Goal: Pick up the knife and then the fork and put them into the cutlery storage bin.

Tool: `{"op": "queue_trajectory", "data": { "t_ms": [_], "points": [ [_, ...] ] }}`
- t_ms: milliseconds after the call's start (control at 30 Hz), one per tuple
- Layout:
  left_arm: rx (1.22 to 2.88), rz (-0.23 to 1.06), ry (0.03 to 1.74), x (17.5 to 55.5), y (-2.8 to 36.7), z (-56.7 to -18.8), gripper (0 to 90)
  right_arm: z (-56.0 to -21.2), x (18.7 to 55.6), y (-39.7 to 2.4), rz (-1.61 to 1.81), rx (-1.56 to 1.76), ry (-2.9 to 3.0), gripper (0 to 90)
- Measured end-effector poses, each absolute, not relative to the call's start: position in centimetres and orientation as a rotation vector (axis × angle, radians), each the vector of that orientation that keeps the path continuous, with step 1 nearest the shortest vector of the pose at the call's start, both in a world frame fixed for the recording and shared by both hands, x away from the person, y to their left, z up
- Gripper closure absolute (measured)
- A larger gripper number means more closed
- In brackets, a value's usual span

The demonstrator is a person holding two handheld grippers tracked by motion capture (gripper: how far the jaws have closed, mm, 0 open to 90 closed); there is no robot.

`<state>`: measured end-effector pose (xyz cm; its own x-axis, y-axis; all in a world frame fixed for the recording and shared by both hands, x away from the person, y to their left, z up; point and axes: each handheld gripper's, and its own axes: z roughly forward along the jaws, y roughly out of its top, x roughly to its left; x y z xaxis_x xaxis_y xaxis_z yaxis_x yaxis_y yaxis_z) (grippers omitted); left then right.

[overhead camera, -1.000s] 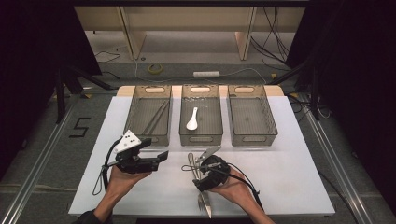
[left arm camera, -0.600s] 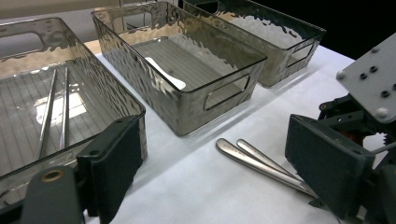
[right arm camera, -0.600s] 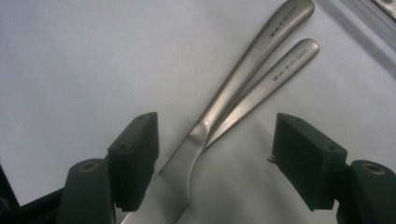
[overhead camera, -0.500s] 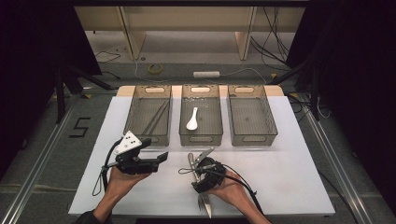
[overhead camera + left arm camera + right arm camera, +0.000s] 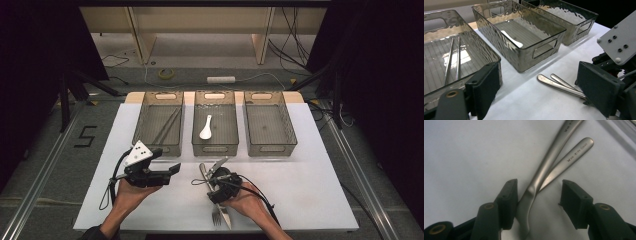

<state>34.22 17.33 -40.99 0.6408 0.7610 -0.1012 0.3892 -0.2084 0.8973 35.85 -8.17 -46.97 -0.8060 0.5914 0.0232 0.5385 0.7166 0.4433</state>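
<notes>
Steel fork (image 5: 541, 177) and knife (image 5: 569, 157) lay crossed on desk (image 5: 310, 185), unsorted. We had right claw (image 5: 537, 197) closing round them, left pad touching fork, no grip yet. Left claw (image 5: 544, 92) open, empty. Chopsticks (image 5: 167, 126), spoon (image 5: 205, 127) already binned; right bin (image 5: 270, 122) empty.

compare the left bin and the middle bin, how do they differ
The left bin holds two thin metal chopsticks lying side by side along its length; the middle bin holds a single white spoon. The left bin stands nearest the left gripper, while the middle bin stands beyond the two metal handles lying on the table. Both are clear, smoky, ribbed plastic bins with cut-out handles, standing upright in one row.
</notes>
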Motion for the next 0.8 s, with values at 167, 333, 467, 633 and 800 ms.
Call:
{"op": "queue_trajectory", "data": {
  "t_ms": [167, 333, 467, 633, 800],
  "points": [
    [1.831, 0.451, 0.918, 34.20, 17.34, -40.98, 18.2, -46.92, 35.80, -8.15, 0.671, 0.894, 2.813, 57.2],
    [1.833, 0.451, 0.916, 34.16, 17.30, -40.98, 18.2, -46.82, 35.82, -8.22, 0.679, 0.902, 2.829, 63.5],
    [1.835, 0.449, 0.913, 34.14, 17.24, -40.98, 18.3, -46.78, 36.09, -8.42, 0.703, 0.937, 2.842, 66.0],
    [1.845, 0.449, 0.904, 34.10, 17.17, -40.97, 18.3, -46.68, 36.25, -8.48, 0.706, 0.961, 2.850, 68.9],
    [1.843, 0.453, 0.902, 34.04, 17.12, -40.96, 18.3, -46.51, 36.12, -8.28, 0.694, 0.938, 2.845, 72.0]
  ]
}}
